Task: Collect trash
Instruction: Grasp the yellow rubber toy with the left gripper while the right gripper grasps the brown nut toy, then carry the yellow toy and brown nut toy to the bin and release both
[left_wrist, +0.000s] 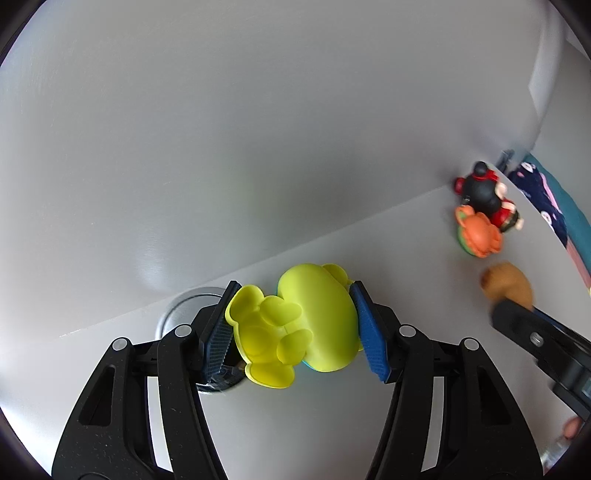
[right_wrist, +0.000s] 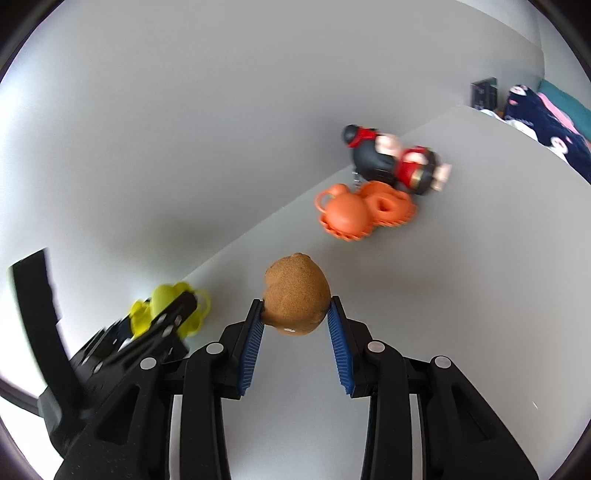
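Observation:
My left gripper (left_wrist: 291, 325) is shut on a yellow-green toy (left_wrist: 295, 325), held over a round metal-rimmed hole (left_wrist: 184, 306) in the white table. The toy also shows in the right wrist view (right_wrist: 166, 306), behind the left gripper's body. My right gripper (right_wrist: 295, 314) is shut on a brown fuzzy ball (right_wrist: 295, 299), held above the table. The ball also shows in the left wrist view (left_wrist: 508, 286). An orange toy (right_wrist: 360, 212) and a black-and-red doll (right_wrist: 395, 162) lie on the table by the wall.
A white wall (left_wrist: 258, 129) runs close behind the table (right_wrist: 480, 295). The orange toy (left_wrist: 478, 234) and the doll (left_wrist: 487, 195) lie at the far right in the left wrist view. Dark patterned fabric (right_wrist: 543, 125) lies beyond the table's right edge.

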